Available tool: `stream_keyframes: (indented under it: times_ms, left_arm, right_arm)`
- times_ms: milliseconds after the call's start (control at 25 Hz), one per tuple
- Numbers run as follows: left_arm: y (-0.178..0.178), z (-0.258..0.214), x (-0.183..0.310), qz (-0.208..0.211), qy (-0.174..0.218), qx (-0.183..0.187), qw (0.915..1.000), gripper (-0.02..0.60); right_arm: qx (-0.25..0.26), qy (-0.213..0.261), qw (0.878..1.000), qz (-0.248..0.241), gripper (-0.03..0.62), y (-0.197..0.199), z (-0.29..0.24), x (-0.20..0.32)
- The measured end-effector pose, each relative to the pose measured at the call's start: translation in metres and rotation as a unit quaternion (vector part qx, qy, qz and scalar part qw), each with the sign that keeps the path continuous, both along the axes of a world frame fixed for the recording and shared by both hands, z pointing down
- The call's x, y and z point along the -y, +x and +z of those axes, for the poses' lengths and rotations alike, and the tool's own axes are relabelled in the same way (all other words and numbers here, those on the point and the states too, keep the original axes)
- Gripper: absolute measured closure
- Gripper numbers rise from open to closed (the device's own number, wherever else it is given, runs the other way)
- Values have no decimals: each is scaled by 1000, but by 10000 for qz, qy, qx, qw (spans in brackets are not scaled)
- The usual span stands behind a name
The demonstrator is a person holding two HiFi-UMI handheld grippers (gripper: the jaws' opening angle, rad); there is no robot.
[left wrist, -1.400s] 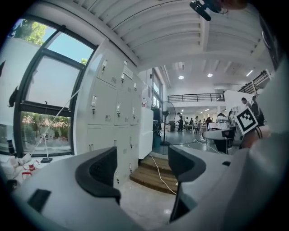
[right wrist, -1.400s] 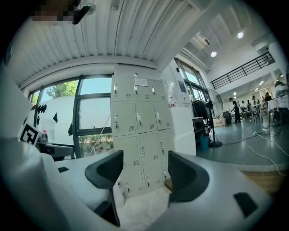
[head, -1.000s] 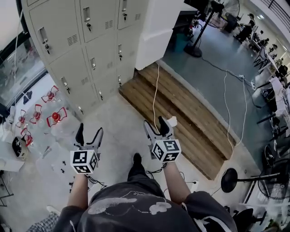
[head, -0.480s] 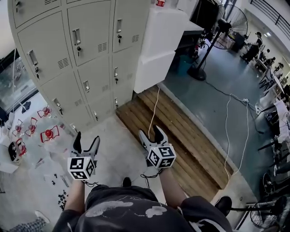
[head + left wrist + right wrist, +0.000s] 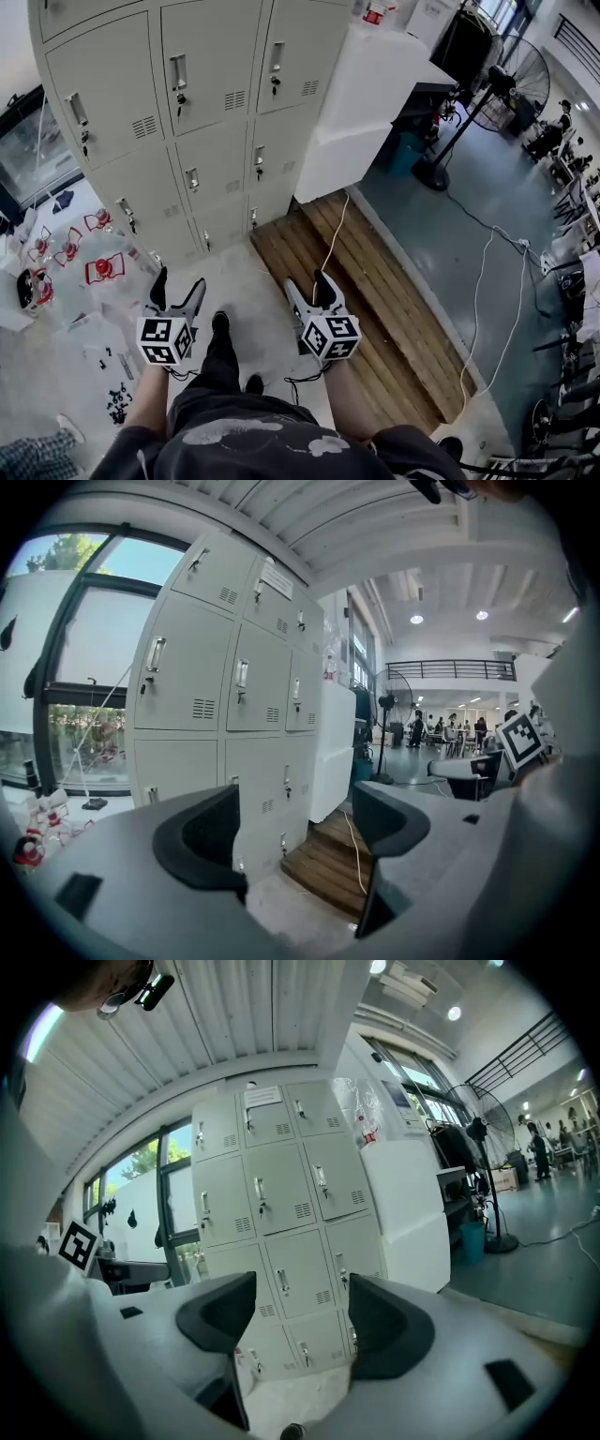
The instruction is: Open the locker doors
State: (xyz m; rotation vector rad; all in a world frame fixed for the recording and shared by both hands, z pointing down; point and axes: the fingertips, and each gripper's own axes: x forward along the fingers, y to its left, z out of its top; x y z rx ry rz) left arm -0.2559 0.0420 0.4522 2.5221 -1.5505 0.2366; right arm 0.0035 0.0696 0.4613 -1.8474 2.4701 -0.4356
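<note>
Head view, with both gripper views. The floor is pale concrete [image 5: 258, 281] in front of the bank of grey steel lockers [image 5: 202, 112]; to the right it meets a low platform of wooden planks [image 5: 375, 300], then a darker grey floor [image 5: 469, 216]. A white cable [image 5: 330, 239] trails over the planks; a white block-shaped cabinet [image 5: 370, 103] stands against the lockers' right side; a pedestal fan [image 5: 511, 80] stands further right. A window [image 5: 28, 155] adjoins the lockers on the left, with red-and-clear objects [image 5: 98, 267] scattered on the floor below it (their kind cannot be made out).

The lockers stand ahead of the person, apart from both grippers; every door visible is shut, each bearing a handle and a vent. The left gripper [image 5: 178, 283] has its jaws spread with nothing between them, the lockers showing through the gap [image 5: 298, 822]; the right gripper [image 5: 307, 284] is likewise spread and empty [image 5: 300, 1321].

Compared with half a second earlier, the lockers fill more of the head view and sit nearer; a shoe [image 5: 220, 323] has now stepped forward between the grippers; both pairs of jaws remain apart.
</note>
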Motion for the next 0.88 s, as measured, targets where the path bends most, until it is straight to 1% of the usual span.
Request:
stream_keyframes:
  times_ms: [160,320,440,560,640,760,880]
  left_arm:
    - [0,-5,39,21,103,-3,9999,212]
    - [-2,-12,86,45,209,-44,9998,212]
    - [-8,-27,123,102,456,112,9988,212]
    - [-22,-44,158,82,736,352,9966,212]
    - [-34,-52,184,-11,824,416,9957,212]
    - [-51,-58,221,-162,797,321,9962,212]
    - [-67,-65,252,-280,875,309,9953,212]
  right_arm:
    - [-97,1,10000,4,293,0,-2,31]
    - [-250,30,9996,-109,293,-7,-11,83]
    - [-350,134,9990,-261,293,-22,-24,130]
    - [-404,296,9975,-508,293,-46,-43,179]
    - [-462,399,9956,-715,293,-66,-56,210]
    - [-584,494,9918,-1025,293,-97,-73,253]
    - [-518,627,9884,-1280,293,-129,-89,290]
